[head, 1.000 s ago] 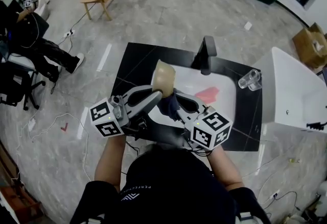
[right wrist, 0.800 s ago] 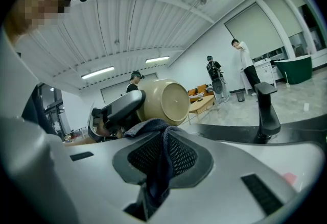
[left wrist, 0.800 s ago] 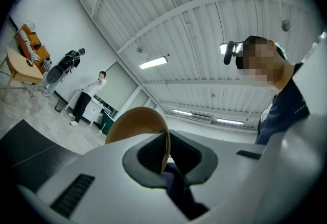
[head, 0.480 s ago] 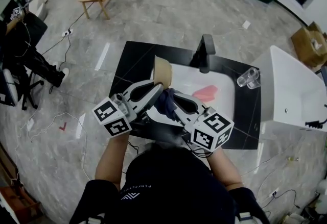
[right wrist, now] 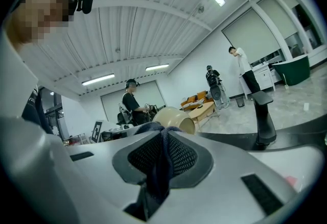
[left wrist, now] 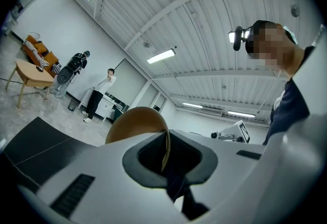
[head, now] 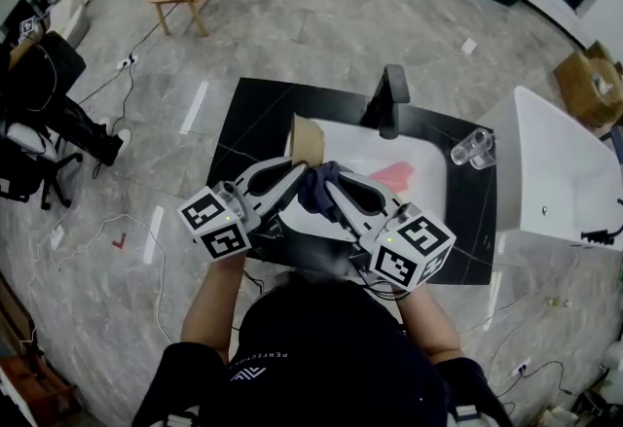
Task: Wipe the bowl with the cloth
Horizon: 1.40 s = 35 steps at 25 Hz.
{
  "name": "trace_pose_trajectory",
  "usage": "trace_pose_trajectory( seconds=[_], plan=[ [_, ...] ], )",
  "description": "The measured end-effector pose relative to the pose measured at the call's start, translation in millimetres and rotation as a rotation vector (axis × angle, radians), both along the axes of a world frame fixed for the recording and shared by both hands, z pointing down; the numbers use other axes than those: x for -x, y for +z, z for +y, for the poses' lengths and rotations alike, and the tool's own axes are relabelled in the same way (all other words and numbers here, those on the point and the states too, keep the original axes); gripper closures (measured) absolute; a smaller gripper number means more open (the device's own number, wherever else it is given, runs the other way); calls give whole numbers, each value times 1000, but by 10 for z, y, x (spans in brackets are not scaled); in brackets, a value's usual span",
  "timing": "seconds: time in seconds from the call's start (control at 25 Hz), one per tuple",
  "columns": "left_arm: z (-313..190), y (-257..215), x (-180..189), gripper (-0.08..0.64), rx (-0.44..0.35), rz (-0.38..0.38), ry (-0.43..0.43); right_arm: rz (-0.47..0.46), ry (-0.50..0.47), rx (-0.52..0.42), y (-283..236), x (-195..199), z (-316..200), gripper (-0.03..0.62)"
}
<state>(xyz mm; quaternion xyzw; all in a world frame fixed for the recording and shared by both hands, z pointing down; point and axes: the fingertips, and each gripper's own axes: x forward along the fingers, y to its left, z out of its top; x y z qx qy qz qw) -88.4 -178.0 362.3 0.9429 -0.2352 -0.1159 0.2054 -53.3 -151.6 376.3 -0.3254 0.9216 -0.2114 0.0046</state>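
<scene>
Turned more edge-on, tan bowl is clamped by left gripper; right gripper pinches dark blue cloth.

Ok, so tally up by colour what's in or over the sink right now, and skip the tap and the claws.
Tan bowl: 1
Dark blue cloth: 1
Pink flat piece lying in the sink: 1
Total: 3
</scene>
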Motion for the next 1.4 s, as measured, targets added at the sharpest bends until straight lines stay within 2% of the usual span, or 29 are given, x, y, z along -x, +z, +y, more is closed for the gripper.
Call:
trace_pose_trajectory(
  seconds=[0.28,0.68,0.92,1.16,1.4],
  plan=[
    [57,97,1,541,19,-19,30,-3,12,-15,-50,-38,-26,534],
    [131,308,30,541,45,-84,38,-38,22,-60,-220,-75,-17,534],
    [267,420,-85,541,38,-137,118,-44,47,-88,-272,-114,-51,532],
    [437,369,-185,541,33,-128,215,1,65,-115,-269,-150,-109,532],
    [551,328,-227,541,-16,-151,289,23,96,-124,-234,-227,-181,532]
  ],
)
